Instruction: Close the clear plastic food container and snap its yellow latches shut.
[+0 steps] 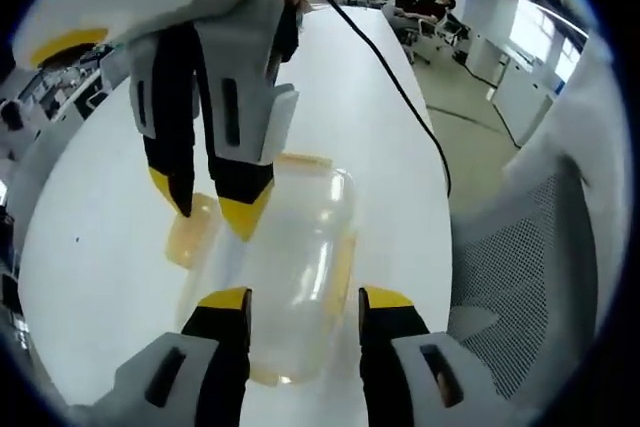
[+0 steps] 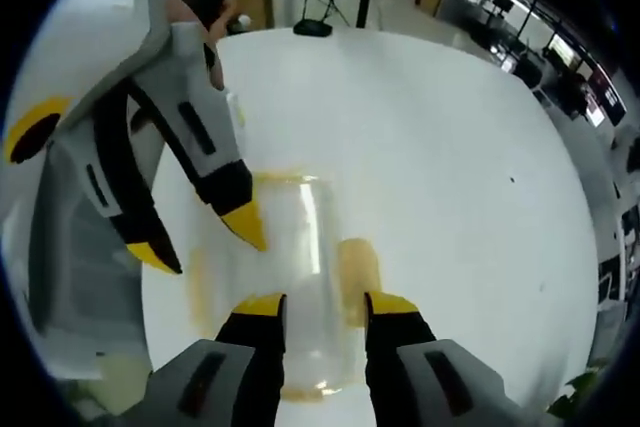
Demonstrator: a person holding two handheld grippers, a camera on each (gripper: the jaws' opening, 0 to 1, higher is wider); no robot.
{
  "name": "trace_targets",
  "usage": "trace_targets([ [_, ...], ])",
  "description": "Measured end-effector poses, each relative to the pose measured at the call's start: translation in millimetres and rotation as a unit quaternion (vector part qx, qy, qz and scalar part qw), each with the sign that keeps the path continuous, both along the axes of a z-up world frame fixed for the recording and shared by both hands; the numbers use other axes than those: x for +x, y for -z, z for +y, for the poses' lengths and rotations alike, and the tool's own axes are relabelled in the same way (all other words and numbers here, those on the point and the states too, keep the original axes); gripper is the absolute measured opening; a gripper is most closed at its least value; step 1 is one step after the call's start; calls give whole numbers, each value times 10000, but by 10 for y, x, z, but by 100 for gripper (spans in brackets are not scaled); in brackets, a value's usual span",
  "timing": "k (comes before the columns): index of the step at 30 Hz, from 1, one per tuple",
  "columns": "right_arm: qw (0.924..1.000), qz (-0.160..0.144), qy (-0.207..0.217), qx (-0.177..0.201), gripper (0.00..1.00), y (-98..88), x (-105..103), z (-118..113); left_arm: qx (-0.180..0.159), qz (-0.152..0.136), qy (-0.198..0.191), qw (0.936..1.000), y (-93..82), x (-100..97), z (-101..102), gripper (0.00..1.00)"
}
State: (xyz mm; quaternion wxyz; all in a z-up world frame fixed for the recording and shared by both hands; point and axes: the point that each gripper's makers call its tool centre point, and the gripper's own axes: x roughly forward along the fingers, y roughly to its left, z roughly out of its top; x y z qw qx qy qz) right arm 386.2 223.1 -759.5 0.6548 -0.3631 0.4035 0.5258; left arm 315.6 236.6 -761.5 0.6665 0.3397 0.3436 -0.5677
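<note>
clear rounded container [image 1: 300, 257], yellow latches | left gripper [image 1: 303, 307] spread; right gripper [image 2: 325, 307] spread

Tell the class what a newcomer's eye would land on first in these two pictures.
A clear plastic food container with yellow latches lies in the middle of a white table. Two grey, yellow-tipped grippers meet over it: the left gripper from the near end, the right gripper pointing down at its far end. A grey mesh chair stands beside the table.

Clear container [image 1: 300, 267] with yellow latches [image 1: 190, 230] on a white table [image 1: 380, 167] — gripper jaws black, yellow-tipped.
</note>
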Motion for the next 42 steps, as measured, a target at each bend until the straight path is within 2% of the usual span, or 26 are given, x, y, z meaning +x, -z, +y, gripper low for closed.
trace_targets([
  [15, 9992, 361, -131, -53, 31, 52, 40, 19, 29, -427, -112, 9990, 38, -14, -15, 44],
  [25, 9962, 848, -198, -72, 26, 85, -16, 33, 120, -843, -77, 9963, 72, -2, -54, 44],
  [34, 9954, 906, -311, -83, 26, 92, -16, 38, 298, -1157, 34, 9928, 88, 32, -68, 42],
  [42, 9928, 1147, -319, -134, 26, 116, -5, 42, 391, -1193, -37, 9921, 103, 42, -83, 41],
])
